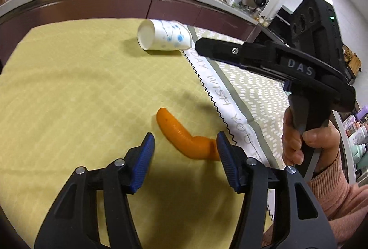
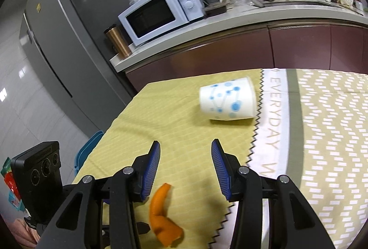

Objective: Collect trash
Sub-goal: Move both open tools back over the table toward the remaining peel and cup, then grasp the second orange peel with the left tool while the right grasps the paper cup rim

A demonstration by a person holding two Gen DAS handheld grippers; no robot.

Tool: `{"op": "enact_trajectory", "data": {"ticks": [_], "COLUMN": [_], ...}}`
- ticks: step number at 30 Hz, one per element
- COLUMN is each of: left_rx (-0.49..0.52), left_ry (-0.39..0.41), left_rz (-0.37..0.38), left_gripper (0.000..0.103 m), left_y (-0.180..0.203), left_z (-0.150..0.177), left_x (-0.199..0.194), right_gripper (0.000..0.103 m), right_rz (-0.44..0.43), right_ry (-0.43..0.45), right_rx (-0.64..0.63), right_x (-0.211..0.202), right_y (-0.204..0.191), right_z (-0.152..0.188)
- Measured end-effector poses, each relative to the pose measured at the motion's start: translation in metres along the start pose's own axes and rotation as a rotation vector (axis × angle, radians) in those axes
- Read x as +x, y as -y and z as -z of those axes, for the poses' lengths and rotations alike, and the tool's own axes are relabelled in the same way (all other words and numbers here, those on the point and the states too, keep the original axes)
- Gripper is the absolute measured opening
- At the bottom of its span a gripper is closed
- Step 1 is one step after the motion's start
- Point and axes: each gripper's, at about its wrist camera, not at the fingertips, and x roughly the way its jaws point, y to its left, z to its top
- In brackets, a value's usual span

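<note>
My left gripper point(image 1: 185, 148) and right gripper point(image 2: 185, 157) both stand half open, holding nothing. The orange peel point(image 1: 181, 136) looks light, limp and curled; I would pinch its thick middle. The paper cup point(image 2: 227, 99), lying on its side, should crush easily.

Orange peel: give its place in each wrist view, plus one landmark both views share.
Left wrist: the orange peel lies low in the middle on the yellow cloth, one end hidden behind the right-hand blue pad of the open left gripper.
Right wrist: the peel lies at the bottom, left of centre, below the right gripper.
Shared landmark: the tipped paper cup beside the zigzag cloth edge.
</note>
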Motion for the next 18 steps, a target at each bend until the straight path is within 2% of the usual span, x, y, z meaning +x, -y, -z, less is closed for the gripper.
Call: {"op": "enact_trajectory", "data": {"ticks": [4,6,8,15,18], "left_rx": [-0.010,-0.020,-0.035,-0.071,-0.078], "left_ry": [-0.054,-0.056,-0.059,-0.078,-0.083], "left_rz": [-0.010,-0.014,-0.011,-0.017,-0.032], "left_gripper": [0.053,0.053,0.045,0.037,0.021], "left_y": [0.003,0.002,0.002,-0.005,-0.007], "left_z": [-0.002,-0.005,-0.006,-0.007,-0.009], "left_x": [0.016,0.018,0.021,0.020,0.022], "right_gripper": [0.044,0.044,0.044,0.044,0.044], "right_rz": [0.006,0.009,0.026,0.043,0.039], "right_ry": [0.012,0.016,0.020,0.003,-0.018], "right_rx": [0.010,0.017,0.016,0.098,0.133], "right_x": [0.001,0.004,0.010,0.039,0.052], "right_y": [0.009,0.016,0.021,0.055,0.068], "right_z": [-0.006,-0.012,-0.020,-0.049,-0.053]}}
